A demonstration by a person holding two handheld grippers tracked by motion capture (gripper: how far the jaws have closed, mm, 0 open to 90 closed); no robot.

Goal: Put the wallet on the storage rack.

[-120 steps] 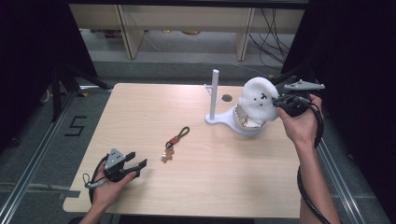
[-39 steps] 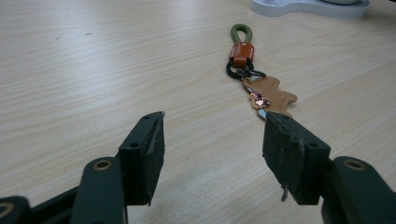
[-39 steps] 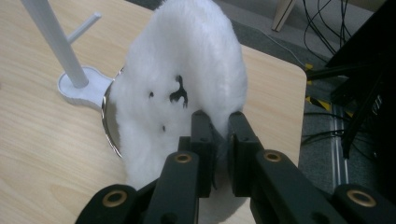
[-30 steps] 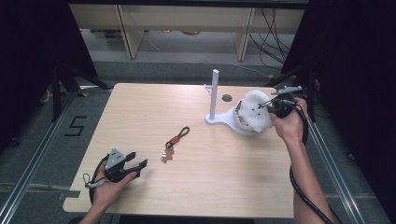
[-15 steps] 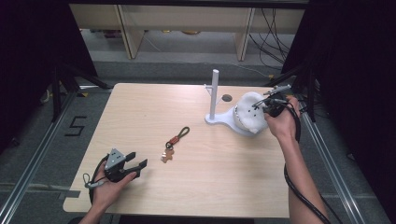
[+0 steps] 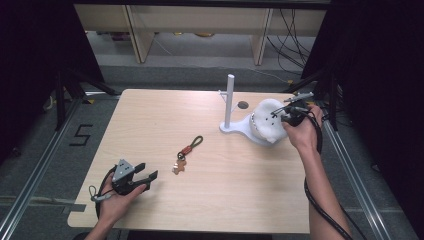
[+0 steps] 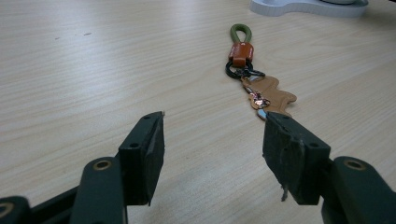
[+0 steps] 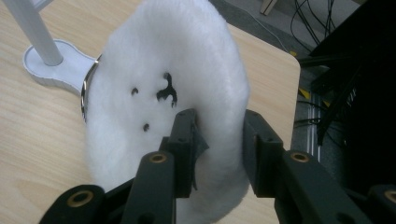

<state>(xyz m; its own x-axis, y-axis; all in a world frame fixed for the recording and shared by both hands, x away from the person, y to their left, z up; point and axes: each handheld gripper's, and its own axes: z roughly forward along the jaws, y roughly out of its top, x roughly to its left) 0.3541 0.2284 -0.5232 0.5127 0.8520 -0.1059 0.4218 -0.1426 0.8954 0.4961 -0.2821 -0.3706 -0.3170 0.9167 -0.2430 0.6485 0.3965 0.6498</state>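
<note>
Right gripper view: the right tool [image 8: 217, 140] is pinching the white fluffy plush [image 8: 173, 84] — it is sitting on the white stand [image 6: 235, 127] at the surface's [image 6: 225, 200] far right. The left tool [image 6: 145, 175] is resting near the front-left edge, jaws spread, pointing toward the keychain [image 7: 250, 79].

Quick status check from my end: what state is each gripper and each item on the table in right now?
Left gripper: open, resting low on the table.
Right gripper: shut on the white fluffy plush toy.
White fluffy plush toy: lying on the white post stand's base.
Keychain with green loop and tan charm: lying flat, untouched.
</note>
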